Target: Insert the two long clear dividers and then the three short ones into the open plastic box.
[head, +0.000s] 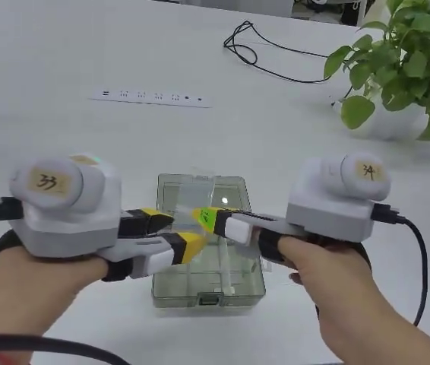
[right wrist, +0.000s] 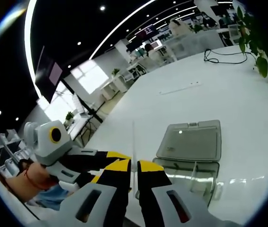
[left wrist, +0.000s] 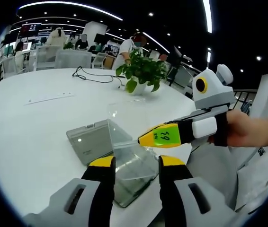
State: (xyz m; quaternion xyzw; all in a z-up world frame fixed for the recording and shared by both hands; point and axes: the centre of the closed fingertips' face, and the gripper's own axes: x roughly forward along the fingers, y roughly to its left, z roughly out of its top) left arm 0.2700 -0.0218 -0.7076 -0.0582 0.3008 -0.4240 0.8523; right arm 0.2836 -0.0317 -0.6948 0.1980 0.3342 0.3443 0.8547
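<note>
Task stage: judged early. One divider in hand, not yet in the box.
Done: plastic box open on the worktop, lid folded back toward the top of the frame. One thin upright clear strip stands in the base and is taken for a divider already seated. Long or short cannot be told.
Left to do: seat the held divider, then the rest of the five by the task count.
Right tool: jaws together, clamped on the clear divider. In the right gripper view the divider appears edge-on, as a thin line rising from between the yellow tips of the right tool.
Left tool: jaws apart, nothing between them, aimed at the box base.
Divider position: centre of the head view, above the box and clear of the base, upright. In the left gripper view, a clear sheet rises from the tip of the right tool.
Divider relative to left tool: just beyond the open tips, near but not touching, as far as can be told.
Box relative to tools: directly below both, lower centre of the head view.
</note>
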